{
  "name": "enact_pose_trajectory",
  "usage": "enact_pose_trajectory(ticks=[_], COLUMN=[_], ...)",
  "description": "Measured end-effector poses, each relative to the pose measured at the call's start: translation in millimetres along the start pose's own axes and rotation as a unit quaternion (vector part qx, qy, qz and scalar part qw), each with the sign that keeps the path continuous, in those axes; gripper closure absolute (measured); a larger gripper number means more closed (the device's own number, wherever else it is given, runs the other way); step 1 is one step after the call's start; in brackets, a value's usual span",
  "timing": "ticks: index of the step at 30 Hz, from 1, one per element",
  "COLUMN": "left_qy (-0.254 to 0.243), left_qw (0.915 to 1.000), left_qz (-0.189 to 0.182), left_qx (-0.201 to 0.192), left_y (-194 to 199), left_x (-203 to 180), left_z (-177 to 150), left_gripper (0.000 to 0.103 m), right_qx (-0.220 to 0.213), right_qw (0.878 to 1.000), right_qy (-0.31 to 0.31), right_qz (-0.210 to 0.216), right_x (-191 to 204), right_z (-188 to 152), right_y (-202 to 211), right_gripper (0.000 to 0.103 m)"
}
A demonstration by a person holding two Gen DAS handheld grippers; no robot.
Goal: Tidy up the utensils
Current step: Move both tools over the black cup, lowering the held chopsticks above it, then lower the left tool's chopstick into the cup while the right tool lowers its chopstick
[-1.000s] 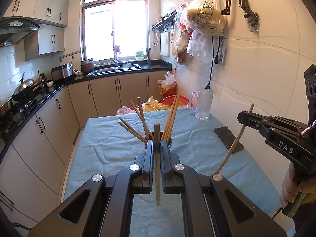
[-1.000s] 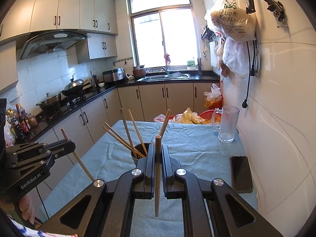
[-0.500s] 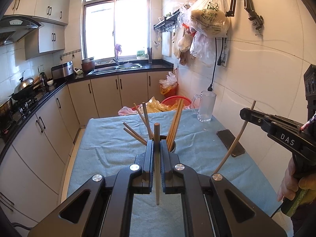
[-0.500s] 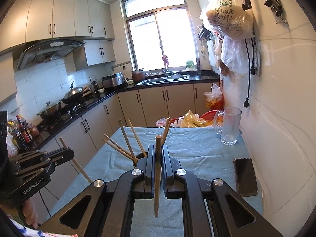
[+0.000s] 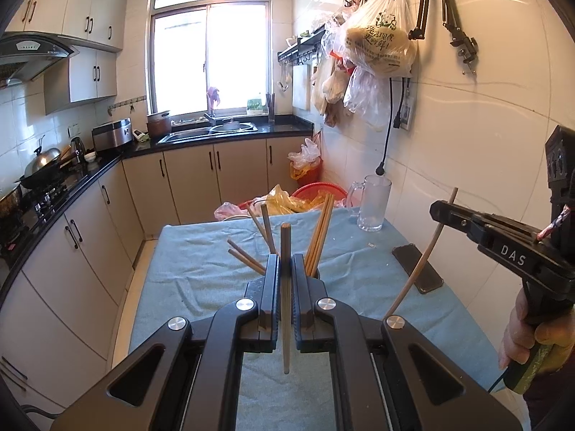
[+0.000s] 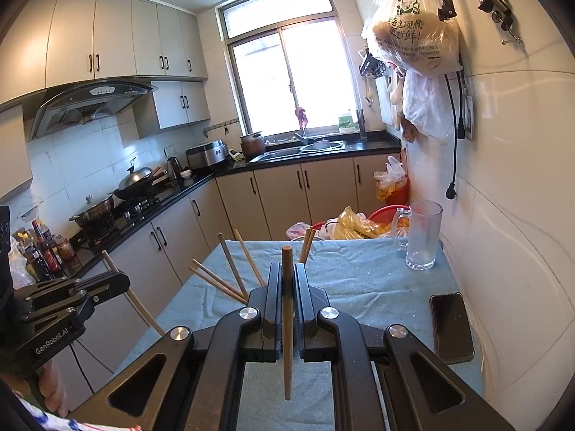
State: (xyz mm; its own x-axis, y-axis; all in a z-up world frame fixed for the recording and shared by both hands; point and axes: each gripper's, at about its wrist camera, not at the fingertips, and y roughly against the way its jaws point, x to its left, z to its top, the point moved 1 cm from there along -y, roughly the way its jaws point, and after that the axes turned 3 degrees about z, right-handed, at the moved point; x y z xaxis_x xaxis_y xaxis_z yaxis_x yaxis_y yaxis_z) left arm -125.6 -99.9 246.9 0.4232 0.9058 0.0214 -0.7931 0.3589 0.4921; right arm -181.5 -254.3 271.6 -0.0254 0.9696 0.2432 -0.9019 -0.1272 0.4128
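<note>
Left gripper (image 5: pixel 285 269) clamped on upright chopstick (image 5: pixel 285 287); right gripper (image 6: pixel 286 280) clamped on second chopstick (image 6: pixel 287 305), also upright. Holder (image 5: pixel 312 272) directly ahead of left gripper, nearer than right; lower tip-first

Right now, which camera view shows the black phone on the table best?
The right wrist view: the phone lies whole and near on the blue cloth beside the wall. In the left wrist view the phone is smaller, more slanted, and the chopstick in the right gripper crosses it.
</note>
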Motion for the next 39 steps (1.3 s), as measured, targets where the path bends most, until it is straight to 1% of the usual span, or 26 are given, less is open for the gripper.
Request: enact_pose_trajectory(ticks=[5, 11, 18, 25, 31, 39], left_qy=[0.007, 0.012, 0.030, 0.055, 0.087, 0.085], left_qw=[0.9998, 0.9994, 0.9977, 0.9960, 0.9943, 0.9944], left_qz=[-0.017, -0.029, -0.024, -0.017, -0.031, -0.023], left_qx=[0.001, -0.012, -0.056, -0.068, -0.052, -0.060], left_y=[1.5, 0.2, -2.4, -30.4, -66.1, -92.5], left_x=[3.6, 6.2, 11.5, 18.0, 27.9, 31.9], left_z=[9.2, 31.1, 62.3, 83.8, 89.9, 90.3], left_gripper=[0.097, 0.097, 0.097, 0.097, 0.097, 0.097], right_qx=[-0.004, -0.011, -0.021, -0.043, -0.048, -0.042], right_qw=[1.000, 1.000, 1.000, 0.999, 0.999, 0.998], right_qy=[-0.003, 0.001, 0.001, 0.003, -0.016, -0.036], right_qz=[0.004, 0.008, 0.014, 0.011, 0.010, 0.002], right_x=[0.2, 3.8, 10.0, 16.7, 8.8, -9.1], right_z=[5.2, 15.2, 32.5, 51.4, 61.5, 59.2], right_y=[-2.1, -8.8, -32.4, -55.9, -78.3, -103.2], right_gripper=[0.097, 0.097, 0.097, 0.097, 0.097, 0.097])
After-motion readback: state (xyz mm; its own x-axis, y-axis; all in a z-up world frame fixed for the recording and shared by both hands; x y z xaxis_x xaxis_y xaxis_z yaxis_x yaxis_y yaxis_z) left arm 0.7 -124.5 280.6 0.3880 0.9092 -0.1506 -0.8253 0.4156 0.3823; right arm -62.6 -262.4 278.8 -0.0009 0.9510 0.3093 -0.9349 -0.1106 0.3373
